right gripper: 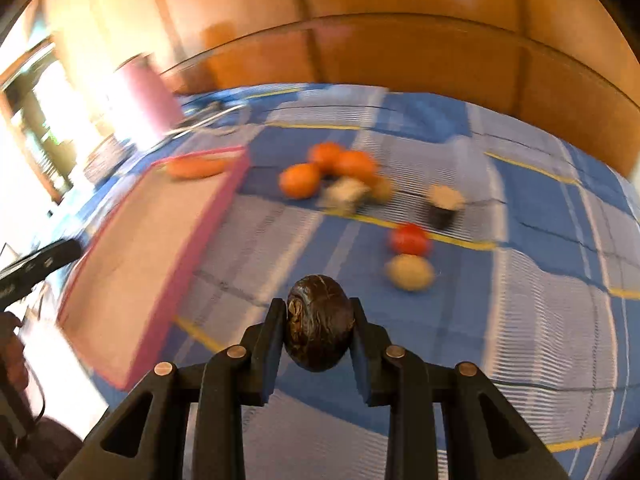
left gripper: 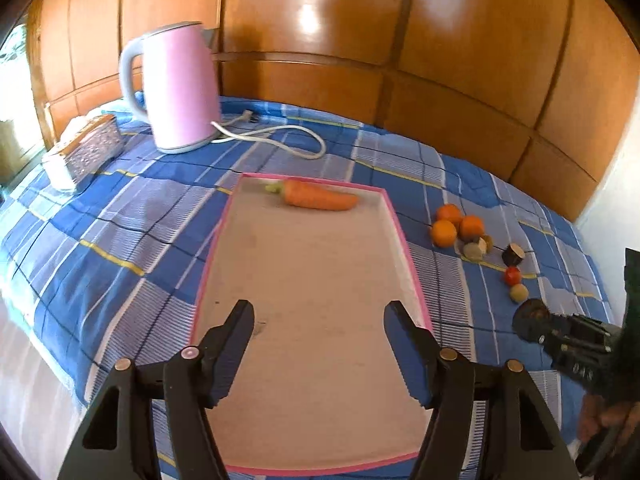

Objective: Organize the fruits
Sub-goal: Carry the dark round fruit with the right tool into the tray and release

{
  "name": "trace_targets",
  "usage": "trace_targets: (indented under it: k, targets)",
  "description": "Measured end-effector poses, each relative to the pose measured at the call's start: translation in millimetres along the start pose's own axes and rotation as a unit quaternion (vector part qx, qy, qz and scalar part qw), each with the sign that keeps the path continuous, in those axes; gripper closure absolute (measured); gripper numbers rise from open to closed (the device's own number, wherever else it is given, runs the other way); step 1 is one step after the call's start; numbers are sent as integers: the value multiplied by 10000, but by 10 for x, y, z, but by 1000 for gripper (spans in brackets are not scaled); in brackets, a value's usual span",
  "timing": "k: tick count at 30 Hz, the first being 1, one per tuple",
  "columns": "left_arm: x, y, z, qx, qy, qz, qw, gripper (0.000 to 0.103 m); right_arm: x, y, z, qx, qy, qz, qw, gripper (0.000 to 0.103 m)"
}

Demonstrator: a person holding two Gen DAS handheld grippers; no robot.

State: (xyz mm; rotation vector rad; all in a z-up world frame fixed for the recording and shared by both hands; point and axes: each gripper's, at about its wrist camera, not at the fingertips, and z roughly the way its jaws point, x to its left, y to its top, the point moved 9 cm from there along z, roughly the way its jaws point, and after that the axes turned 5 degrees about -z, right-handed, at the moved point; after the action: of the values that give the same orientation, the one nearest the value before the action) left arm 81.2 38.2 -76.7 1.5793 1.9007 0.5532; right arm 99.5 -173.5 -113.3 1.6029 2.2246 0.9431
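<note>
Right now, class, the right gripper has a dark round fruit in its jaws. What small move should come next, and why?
Probably carry the dark round fruit, clamped in the right gripper, across to the pink-rimmed tray and release it there. The tray holds only a carrot, and the other fruits lie loose on the blue checked cloth. The left gripper is open over the tray, holding nothing.

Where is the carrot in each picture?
Left wrist view: the carrot lies at the far end of the pink-edged tray, upper middle of the picture.
Right wrist view: the carrot is a blurry orange shape at the tray's far end, left of centre.
Shared landmark: the three oranges on the blue cloth, right of the tray in both.
</note>
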Motion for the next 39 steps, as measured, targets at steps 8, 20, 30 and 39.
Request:
trace_targets:
  k: [8, 20, 30, 39]
  targets:
    - [329, 21, -42, -51, 252, -330, 9991, 35, 744, 156, 69, 60, 783, -655, 9948, 73]
    - [575, 49, -90, -93, 351, -669, 9971, 28, 1277, 466, 377, 239, 1169, -858, 9891, 73]
    - [565, 5, -35, 9, 350, -614, 9975, 27, 1411, 737, 736, 232, 1006, -677, 9924, 71]
    - [529, -15, -4, 73, 305, -634, 9975, 27, 1314, 625, 630, 108, 735, -645, 9951, 70]
